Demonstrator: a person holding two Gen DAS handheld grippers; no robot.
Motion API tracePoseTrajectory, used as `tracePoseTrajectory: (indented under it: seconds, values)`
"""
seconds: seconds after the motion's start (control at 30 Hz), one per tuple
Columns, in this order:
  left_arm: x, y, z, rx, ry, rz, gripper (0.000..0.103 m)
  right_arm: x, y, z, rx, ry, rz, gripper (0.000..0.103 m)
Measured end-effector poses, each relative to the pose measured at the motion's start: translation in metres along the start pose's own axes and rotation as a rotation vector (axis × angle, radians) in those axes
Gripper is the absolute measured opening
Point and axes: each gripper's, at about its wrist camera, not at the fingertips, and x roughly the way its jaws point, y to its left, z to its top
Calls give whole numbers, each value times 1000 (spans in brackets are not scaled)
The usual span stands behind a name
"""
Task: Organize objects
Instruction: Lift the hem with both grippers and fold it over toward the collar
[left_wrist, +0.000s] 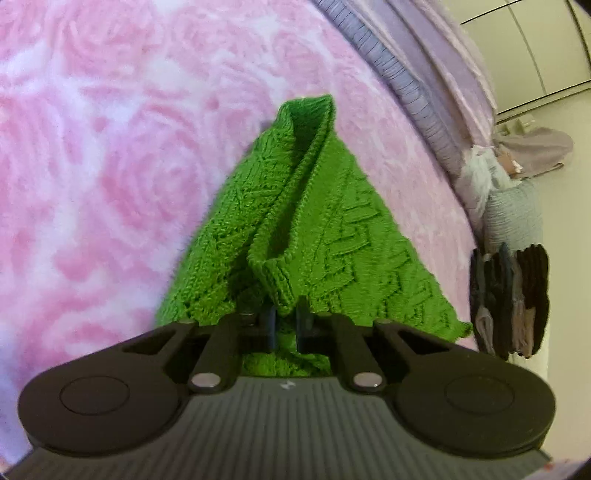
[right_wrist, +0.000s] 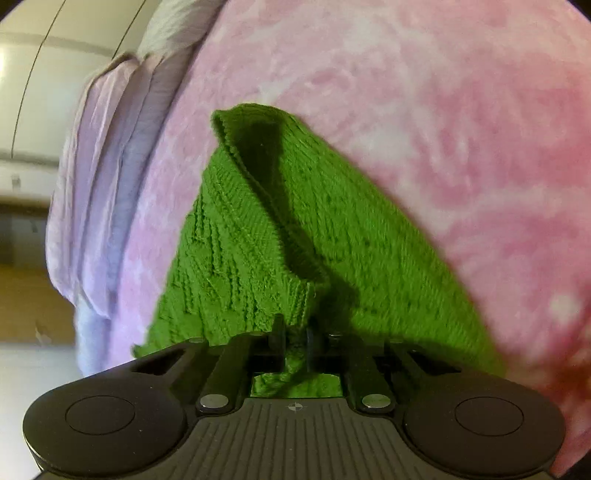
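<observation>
A green knitted garment (left_wrist: 325, 221) lies over a pink rose-patterned blanket (left_wrist: 110, 147). In the left wrist view its ribbed edge runs up the middle, and my left gripper (left_wrist: 286, 325) is shut on that knit at the near edge. The right wrist view shows the same green knitted garment (right_wrist: 258, 229) folded, with a dark crease along it. My right gripper (right_wrist: 295, 339) is shut on the fabric, with knit pinched between its two black fingers. More green fabric shows below each pair of fingers.
A lilac pillow (left_wrist: 436, 74) lies along the bed's far edge, and lilac bedding (right_wrist: 103, 166) hangs at the left in the right wrist view. Dark folded clothes (left_wrist: 509, 299) and a grey bundle (left_wrist: 513, 218) sit at the right. A cream wardrobe wall (left_wrist: 546, 55) stands beyond.
</observation>
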Motion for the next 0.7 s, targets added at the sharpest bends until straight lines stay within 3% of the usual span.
tracePoseTrajectory:
  seconds: [0.13,0.27,0.33,0.47,0.57,0.7]
  values:
    - [-42,-9,-25,125,-24,-37,6,-43,2,0,-94,-36,40,5]
    - [-57,-9,-67,267,34,30,6,-68,-10,-17,-161,3,-29,5]
    - [-56,-6,-84,275,53,57,6,-69,-23,-24,-146,27,-77,5]
    - [-71,-1,-95,249,2,56,6,-83,-26,-36,-145,4,-27,5]
    - [-78,-3,-94,289,-22,72,6,-91,-20,-44,-190,10,-6,5]
    - [-72,-1,-102,335,0,108,6,-85,-32,-50,-191,28,-43,5]
